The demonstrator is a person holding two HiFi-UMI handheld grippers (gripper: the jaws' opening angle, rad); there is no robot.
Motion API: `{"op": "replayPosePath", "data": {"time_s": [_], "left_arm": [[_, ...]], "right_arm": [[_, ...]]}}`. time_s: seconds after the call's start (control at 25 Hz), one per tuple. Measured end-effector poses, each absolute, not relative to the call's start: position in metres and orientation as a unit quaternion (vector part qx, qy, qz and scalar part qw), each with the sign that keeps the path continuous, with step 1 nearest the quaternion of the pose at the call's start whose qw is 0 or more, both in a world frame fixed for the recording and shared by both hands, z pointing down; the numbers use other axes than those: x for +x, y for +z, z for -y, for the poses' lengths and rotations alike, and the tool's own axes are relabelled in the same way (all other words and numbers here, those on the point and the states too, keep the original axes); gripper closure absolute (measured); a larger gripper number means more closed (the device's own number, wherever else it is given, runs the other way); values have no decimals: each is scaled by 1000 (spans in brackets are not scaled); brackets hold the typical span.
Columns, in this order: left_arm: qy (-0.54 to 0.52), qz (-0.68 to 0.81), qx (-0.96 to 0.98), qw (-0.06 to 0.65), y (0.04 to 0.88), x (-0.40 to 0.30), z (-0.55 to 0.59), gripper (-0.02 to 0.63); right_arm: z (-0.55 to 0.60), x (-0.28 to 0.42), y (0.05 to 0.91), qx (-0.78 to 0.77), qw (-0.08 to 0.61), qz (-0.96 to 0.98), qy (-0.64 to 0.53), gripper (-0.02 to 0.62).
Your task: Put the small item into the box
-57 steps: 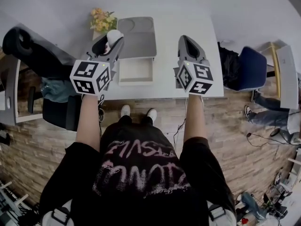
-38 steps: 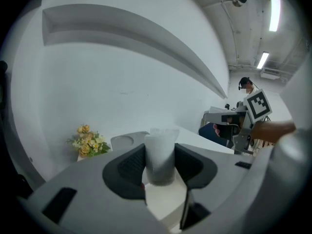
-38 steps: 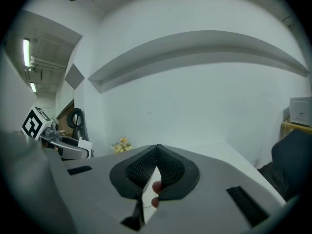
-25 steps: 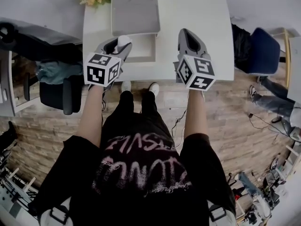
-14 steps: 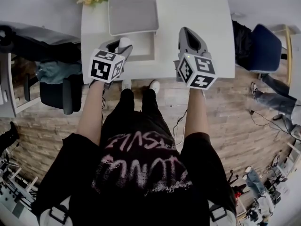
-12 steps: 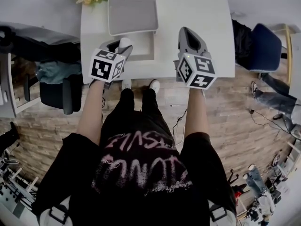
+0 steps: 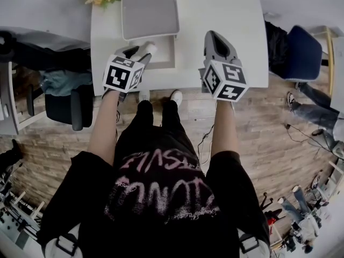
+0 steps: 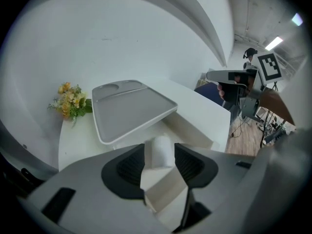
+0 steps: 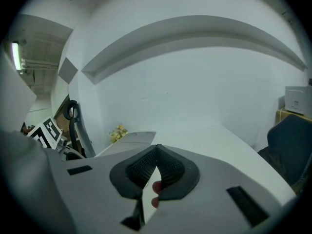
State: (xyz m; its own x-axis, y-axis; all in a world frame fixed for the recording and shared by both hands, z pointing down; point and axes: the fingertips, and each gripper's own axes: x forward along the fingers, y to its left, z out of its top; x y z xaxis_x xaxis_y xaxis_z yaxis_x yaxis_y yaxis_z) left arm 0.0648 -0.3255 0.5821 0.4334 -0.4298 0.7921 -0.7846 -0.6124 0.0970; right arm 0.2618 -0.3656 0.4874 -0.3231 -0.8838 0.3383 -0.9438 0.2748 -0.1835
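Presently, on the white table (image 7: 226, 15), the box (image 7: 161, 55) stands open, its grey lid (image 7: 149, 9) raised behind the compartment. The left gripper (image 7: 138, 51) is tilted down over the compartment's near left corner. Its jaws have just been opening, and the small white item (image 8: 159, 152) lies between the loosened pads. The jaws should be spread fully before lifting away, so that the item is not dragged out. The right gripper (image 9: 156, 155) is pressed together, empty.

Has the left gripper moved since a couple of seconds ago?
Yes. The left gripper went from beside the lid to the left edge of the box; its jaws have just been opening, the item between them.
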Motion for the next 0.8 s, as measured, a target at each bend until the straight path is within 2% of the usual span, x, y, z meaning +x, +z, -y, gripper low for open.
{"op": "replayPosePath", "data": {"time_s": [0.4,0.6,0.8], "left_arm": [[365,379,819,229,575,65,326,423],[354,387,821,226,570,64,327,454],[345,401,820,219,565,61,328,512]], "right_arm": [[367,259,481,576,80,796,171,586],[366,258,476,575,79,797,168,586],[365,256,470,575,73,798,165,586]]}}
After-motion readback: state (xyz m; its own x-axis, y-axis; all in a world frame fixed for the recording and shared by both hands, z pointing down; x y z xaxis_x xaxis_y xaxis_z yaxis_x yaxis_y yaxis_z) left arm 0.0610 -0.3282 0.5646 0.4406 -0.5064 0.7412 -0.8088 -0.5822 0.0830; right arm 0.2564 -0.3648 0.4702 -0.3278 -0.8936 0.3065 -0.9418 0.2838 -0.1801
